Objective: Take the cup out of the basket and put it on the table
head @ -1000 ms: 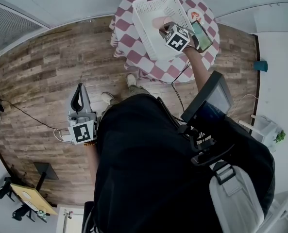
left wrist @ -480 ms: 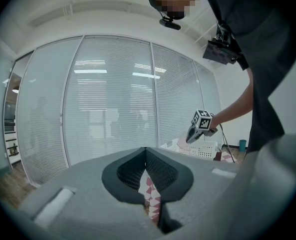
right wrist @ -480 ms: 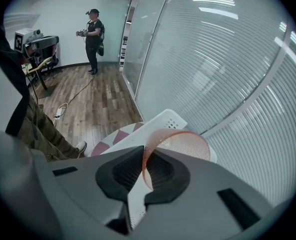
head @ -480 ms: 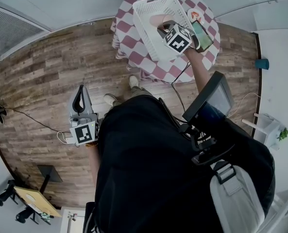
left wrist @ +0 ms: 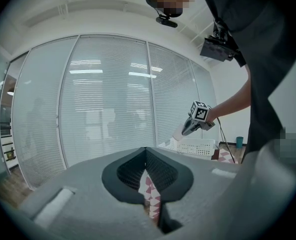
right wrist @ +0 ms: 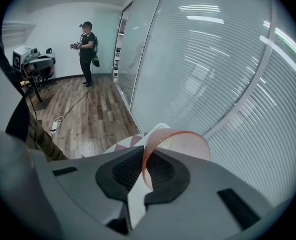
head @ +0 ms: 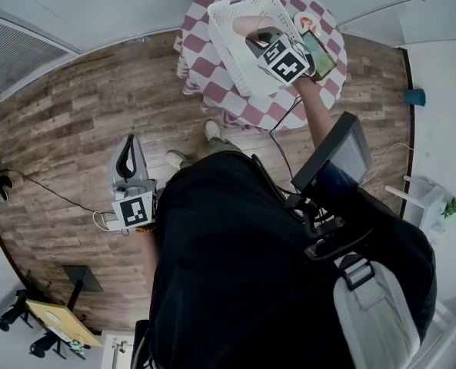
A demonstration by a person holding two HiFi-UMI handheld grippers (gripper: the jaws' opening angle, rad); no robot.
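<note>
A translucent pink cup [head: 245, 28] hangs over the white basket [head: 229, 52] on the round checkered table [head: 243, 108]. My right gripper [head: 252, 38] is shut on it. In the right gripper view the cup [right wrist: 180, 144] has its thin rim pinched between the pads of that gripper [right wrist: 144, 159]. My left gripper [head: 125, 146] hangs low beside the person's left leg, far from the table, over the wood floor. Seen from its own camera, the left gripper [left wrist: 146, 156] is shut on nothing, and the basket [left wrist: 195, 146] shows beyond it.
A phone [head: 320, 54] and a small plate [head: 308, 23] lie on the table right of the basket. Cables run over the wood floor [head: 74, 129]. A teal cup [head: 414, 98] stands at the right wall. Another person [right wrist: 88, 54] stands far off.
My right gripper with the cup has shifted slightly toward the far side of the basket. The left gripper has hardly moved.
</note>
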